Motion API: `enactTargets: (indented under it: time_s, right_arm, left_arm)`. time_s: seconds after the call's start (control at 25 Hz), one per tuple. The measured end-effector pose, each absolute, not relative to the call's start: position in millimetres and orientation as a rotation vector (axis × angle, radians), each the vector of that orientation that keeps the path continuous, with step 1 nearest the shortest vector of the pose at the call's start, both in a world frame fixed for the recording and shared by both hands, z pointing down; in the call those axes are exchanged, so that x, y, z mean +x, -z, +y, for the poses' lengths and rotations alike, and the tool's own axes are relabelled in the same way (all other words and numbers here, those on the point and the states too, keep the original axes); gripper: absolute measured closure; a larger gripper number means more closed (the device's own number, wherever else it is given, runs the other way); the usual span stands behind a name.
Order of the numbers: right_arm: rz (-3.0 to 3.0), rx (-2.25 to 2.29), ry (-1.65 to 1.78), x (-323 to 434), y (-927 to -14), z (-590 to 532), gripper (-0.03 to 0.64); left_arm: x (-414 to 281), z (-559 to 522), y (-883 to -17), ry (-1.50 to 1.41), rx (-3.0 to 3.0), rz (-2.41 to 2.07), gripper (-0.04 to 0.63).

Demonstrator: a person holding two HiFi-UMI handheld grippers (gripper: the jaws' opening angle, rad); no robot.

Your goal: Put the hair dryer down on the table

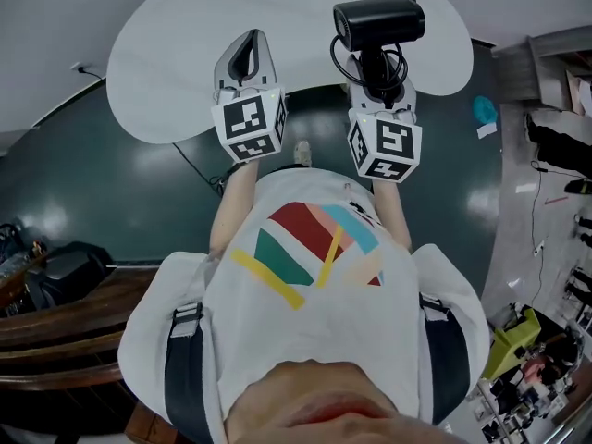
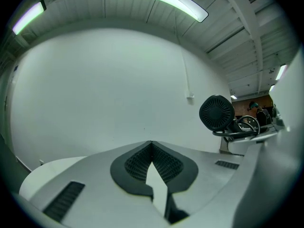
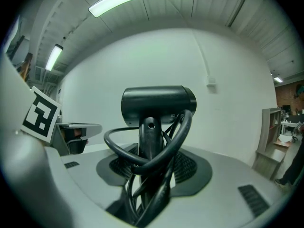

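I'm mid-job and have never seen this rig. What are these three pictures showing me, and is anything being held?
There is no robot arm here. A person holds a two-jaw claw in each hand. The head view looks steeply down from the person's head at both claws, which reach out over a white round table. The other two pictures come from cameras riding on the claws, each looking along its own jaws. The right claw is shut on the handle of the black hair dryer, with the cord bundled in the grip. The dryer stands upright and is not yet put down. The left claw is shut and empty. The cubes with square markers are parts of the claws. Nothing else shows on the visible part of the table.
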State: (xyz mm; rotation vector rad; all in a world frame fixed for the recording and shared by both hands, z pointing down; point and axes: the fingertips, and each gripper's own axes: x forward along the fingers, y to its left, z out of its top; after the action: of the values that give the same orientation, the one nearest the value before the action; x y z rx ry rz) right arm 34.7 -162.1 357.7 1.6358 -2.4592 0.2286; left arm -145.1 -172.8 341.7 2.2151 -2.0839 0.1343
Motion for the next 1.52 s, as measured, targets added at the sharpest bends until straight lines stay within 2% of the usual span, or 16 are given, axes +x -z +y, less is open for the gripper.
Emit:
enactTargets:
  time_s: [1.52]
  right_arm:
    - [-2.597, 1.486, -0.255, 11.8, -349.3, -238.2, 0.4]
  left_arm:
    - [-151.7, -231.3, -317.0, -0.208, 2.182, -2.3, 0.581]
